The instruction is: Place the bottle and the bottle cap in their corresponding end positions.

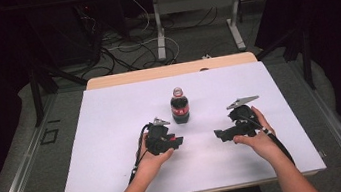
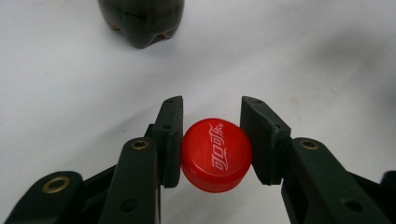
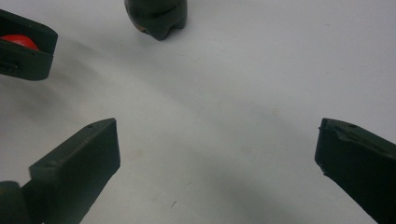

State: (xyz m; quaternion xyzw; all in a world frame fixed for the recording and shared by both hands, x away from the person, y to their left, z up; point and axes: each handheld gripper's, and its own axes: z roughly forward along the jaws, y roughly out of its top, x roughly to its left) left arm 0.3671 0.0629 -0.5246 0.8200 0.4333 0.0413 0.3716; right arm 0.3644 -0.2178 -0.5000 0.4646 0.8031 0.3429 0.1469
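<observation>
Already the left gripper [image 2: 212, 140] pinches the red cap [image 2: 216, 155] clear of the bottle [image 1: 179, 106]. Right gripper [image 3: 217, 163] hangs wide open, empty. Next, probably, the cap goes down on the table [image 1: 113, 134].

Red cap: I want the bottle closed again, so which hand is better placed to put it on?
Left. The left gripper already clamps the red cap near the bottle. The right gripper is open and holds nothing.

Red cap [image 2: 216, 155] off, near upright cola bottle [image 1: 179, 106].
</observation>
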